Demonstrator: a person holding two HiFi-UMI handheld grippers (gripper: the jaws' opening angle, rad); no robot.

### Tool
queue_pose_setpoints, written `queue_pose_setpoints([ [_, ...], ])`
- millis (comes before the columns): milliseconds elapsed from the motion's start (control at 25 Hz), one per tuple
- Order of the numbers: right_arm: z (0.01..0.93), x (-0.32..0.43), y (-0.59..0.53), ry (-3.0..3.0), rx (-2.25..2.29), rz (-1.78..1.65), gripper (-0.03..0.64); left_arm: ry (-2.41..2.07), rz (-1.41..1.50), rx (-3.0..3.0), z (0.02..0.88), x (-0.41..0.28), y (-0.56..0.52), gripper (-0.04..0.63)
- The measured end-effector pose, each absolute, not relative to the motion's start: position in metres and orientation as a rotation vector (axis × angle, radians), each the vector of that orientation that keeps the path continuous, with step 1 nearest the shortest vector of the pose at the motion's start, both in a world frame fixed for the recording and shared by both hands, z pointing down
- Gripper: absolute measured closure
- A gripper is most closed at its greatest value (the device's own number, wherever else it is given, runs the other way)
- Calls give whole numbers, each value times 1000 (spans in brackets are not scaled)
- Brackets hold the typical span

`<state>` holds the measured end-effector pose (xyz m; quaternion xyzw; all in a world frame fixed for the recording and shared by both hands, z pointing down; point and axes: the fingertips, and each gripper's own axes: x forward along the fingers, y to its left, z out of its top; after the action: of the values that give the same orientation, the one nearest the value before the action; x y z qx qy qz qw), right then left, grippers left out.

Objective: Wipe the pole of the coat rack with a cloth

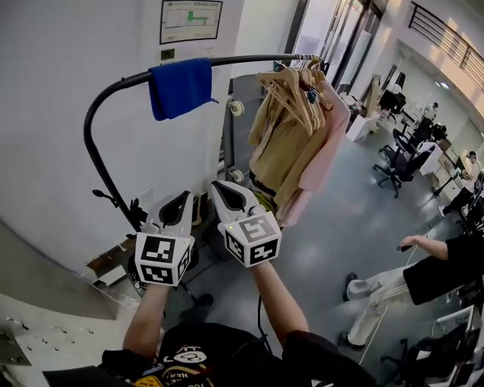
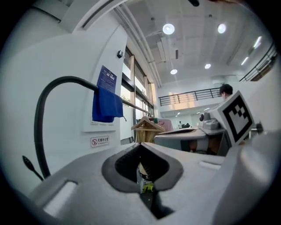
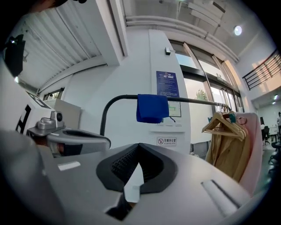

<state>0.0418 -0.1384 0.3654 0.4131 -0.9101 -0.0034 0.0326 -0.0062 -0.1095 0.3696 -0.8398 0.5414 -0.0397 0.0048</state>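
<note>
Jaws on my left gripper (image 1: 184, 196) and right gripper (image 1: 216, 185) are pinched together and empty, so I should open one wide for the soft blue cloth (image 1: 180, 88).

Pole (image 1: 242, 59): one stretch covered by the cloth (image 1: 180, 87); far end lost behind the hangers (image 1: 291, 87); lower run out of sight behind the left gripper (image 1: 181, 198).
Wall chart (image 1: 190, 20): print too small to read.
Wall sign (image 3: 166, 141): wording too small to make out.
Bystander (image 1: 435, 276): cut off by the right edge of the head view, upper body out of frame.
</note>
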Motion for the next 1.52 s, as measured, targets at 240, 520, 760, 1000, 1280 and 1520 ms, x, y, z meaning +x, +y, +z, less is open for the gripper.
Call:
queue_pose_setpoints([
  [240,394,55,-75,-2797,1245,55,615,1740,-167,-2632,391,8,-48,592],
  [520,439,72,-25,-2770,1260,180,615,1741,-218,-2652,415,20,-6,592],
  [760,483,92,-2,-2691,1300,284,617,1786,-290,-2699,460,18,13,592],
  [1000,467,91,2,-2710,1309,214,617,1791,-300,-2685,462,16,16,592],
  [1280,459,89,5,-2733,1288,179,616,1819,-298,-2645,456,15,17,592],
  [1520,460,87,5,-2733,1283,176,616,1802,-310,-2662,458,20,17,592],
])
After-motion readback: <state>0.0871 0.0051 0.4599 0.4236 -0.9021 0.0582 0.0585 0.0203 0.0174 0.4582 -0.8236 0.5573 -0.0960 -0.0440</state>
